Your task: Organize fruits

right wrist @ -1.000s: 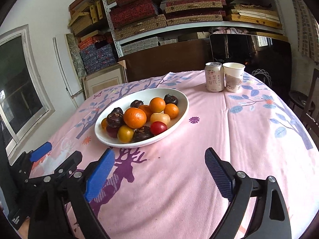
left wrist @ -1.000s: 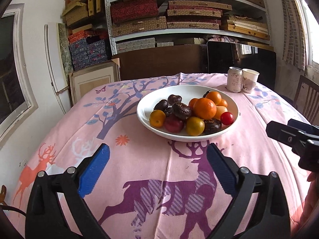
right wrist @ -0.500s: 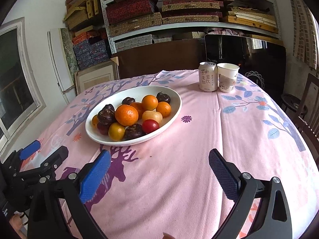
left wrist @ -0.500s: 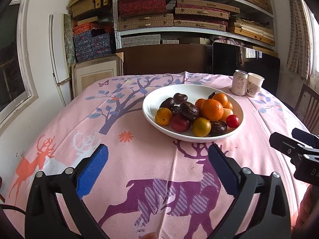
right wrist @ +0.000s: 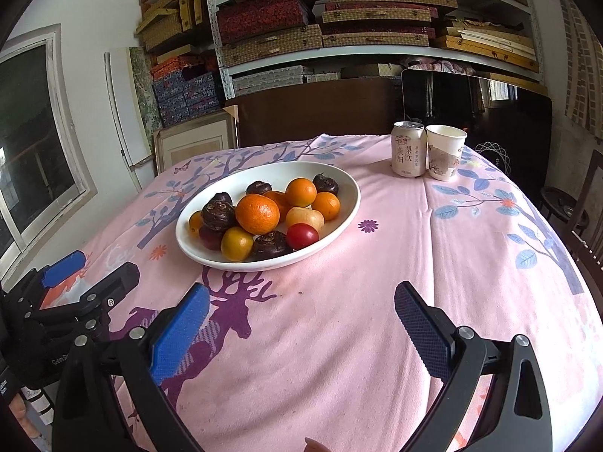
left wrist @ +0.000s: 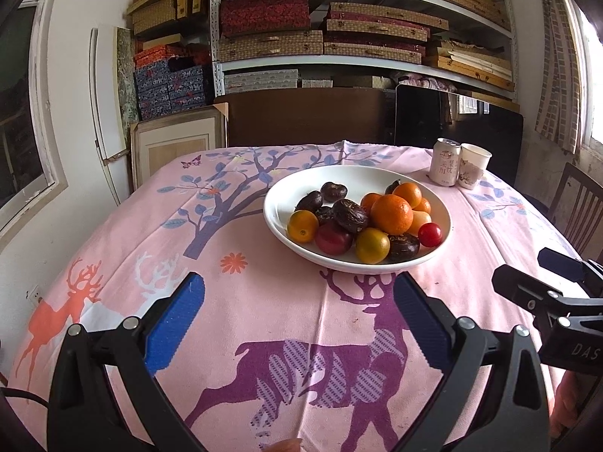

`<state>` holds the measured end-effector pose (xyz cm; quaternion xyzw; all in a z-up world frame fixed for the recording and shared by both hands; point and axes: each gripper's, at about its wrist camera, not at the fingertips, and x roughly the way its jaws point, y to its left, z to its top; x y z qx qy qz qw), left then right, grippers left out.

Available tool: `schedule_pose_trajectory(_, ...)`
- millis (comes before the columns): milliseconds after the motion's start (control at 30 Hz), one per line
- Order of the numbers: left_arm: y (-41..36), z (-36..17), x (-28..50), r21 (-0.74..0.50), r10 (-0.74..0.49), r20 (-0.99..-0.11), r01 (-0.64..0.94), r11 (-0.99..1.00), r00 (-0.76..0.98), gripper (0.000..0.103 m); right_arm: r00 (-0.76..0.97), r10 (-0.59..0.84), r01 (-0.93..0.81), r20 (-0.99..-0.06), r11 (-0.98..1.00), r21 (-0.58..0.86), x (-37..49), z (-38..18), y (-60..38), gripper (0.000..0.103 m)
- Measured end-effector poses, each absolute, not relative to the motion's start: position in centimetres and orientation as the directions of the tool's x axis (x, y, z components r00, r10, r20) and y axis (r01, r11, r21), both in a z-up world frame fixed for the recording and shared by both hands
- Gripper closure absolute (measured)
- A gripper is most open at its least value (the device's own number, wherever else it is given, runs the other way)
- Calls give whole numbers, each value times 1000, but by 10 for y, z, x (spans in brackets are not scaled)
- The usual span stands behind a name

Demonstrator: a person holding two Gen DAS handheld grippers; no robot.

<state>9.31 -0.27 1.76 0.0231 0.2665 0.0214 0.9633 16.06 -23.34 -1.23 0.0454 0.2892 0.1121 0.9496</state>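
So there's a white bowl (left wrist: 277,203) piled with fruits (left wrist: 391,214) sitting mid-table (left wrist: 264,301) on a pink deer tablecloth, with a can (right wrist: 407,148) and paper cup (right wrist: 445,156) behind it. Both the left tongs (left wrist: 297,320) and right tongs (right wrist: 299,324) hang spread wide just short of the bowl, nothing between them.

I count one white bowl (right wrist: 350,203) of fruit; one drink can (right wrist: 408,148); one paper cup (right wrist: 445,151); one red cherry tomato (right wrist: 302,235); two grippers, left gripper (left wrist: 297,314) and right gripper (right wrist: 301,318).
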Motion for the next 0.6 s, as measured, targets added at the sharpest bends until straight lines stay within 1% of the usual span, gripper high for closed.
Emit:
schedule_pose_trajectory(400,-8,17,91,81,57,-508,-18,997,859,5,812,239,-192,-532,971,143,158,-11,-232,4)
schedule_pose_trajectory(600,-8,17,89,64,42,-504,-11,998,863,5,812,240,-193,-533,971,144,158,-11,-232,4)
